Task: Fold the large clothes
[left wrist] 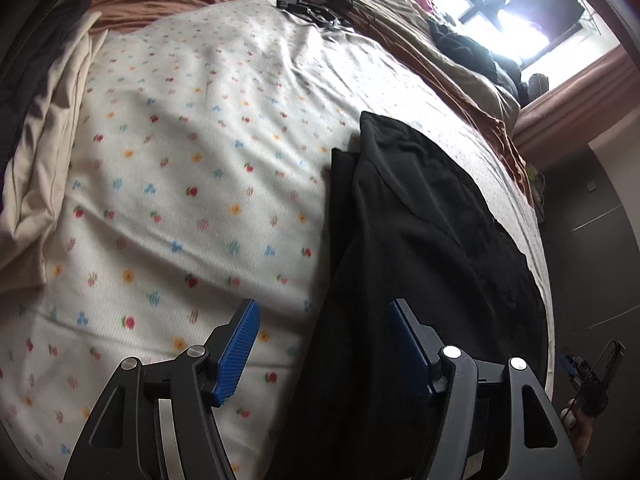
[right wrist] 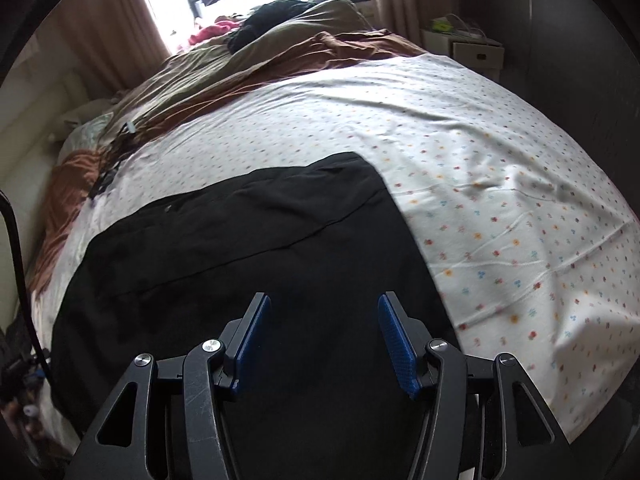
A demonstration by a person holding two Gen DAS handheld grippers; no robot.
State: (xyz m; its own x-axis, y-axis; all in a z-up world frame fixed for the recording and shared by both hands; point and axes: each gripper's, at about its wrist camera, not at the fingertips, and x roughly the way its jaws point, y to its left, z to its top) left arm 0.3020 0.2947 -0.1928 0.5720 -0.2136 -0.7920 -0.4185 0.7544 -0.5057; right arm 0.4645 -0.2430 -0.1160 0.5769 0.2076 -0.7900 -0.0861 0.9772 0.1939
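Floral bedsheet (left wrist: 180, 184) under folded black garment (right wrist: 248, 264), near edge cut off, left gripper (left wrist: 324, 344) and right gripper (right wrist: 324, 340) spread apart, empty

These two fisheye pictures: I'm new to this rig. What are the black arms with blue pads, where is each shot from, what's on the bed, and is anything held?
The black arms with blue pads are two-finger tools, one in each of a person's hands. Each picture comes from a camera on a tool, looking forward along its fingers. The first shows the left tool, the second the right tool. Both look down at a bed with a flowered sheet. On it lies a black garment, apparently folded flat. Both tools are open, with nothing between the pads, so nothing is held. In the left view the right tool shows at the far right edge.
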